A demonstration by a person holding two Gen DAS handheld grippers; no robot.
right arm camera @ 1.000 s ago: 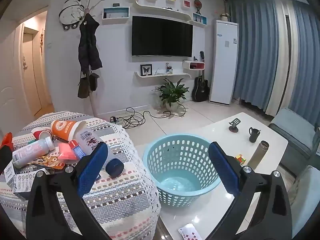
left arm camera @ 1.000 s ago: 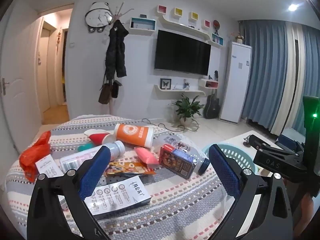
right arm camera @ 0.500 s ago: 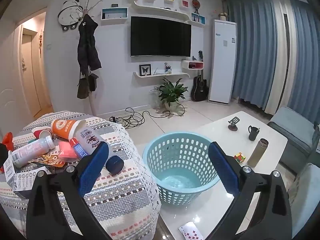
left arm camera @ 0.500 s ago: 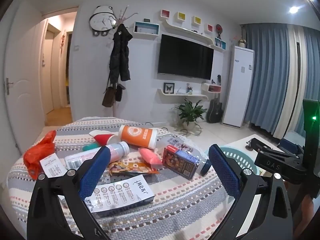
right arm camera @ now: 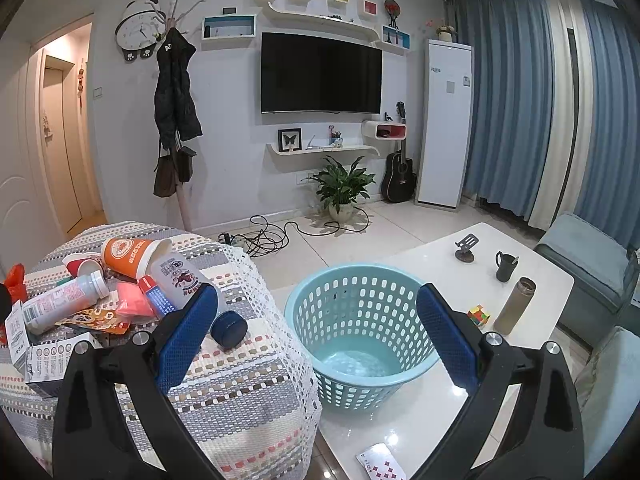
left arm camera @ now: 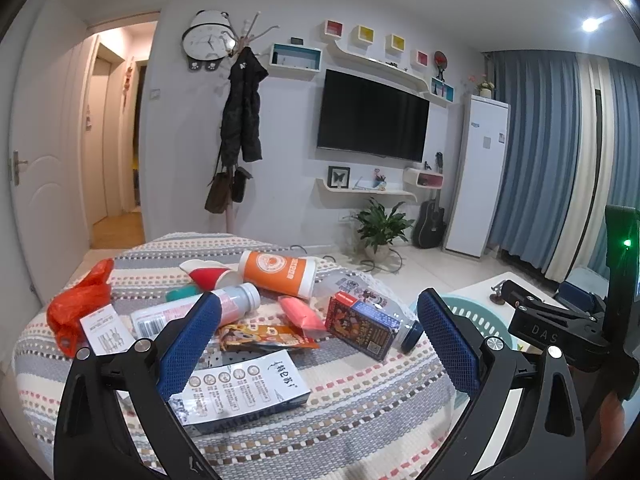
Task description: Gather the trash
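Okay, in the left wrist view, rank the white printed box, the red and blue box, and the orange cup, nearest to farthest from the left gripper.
1. White printed box: lying flat just ahead of the left gripper, toward its left jaw.
2. Red and blue box: mid-table, a little right of centre.
3. Orange cup: on its side at the far end of the pile.

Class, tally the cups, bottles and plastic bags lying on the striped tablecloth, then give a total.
Cups: 2, the orange cup and the red cup
Bottles: 2, the grey-capped bottle and the blue-capped bottle
Plastic bags: 1, the red bag
Total: 5
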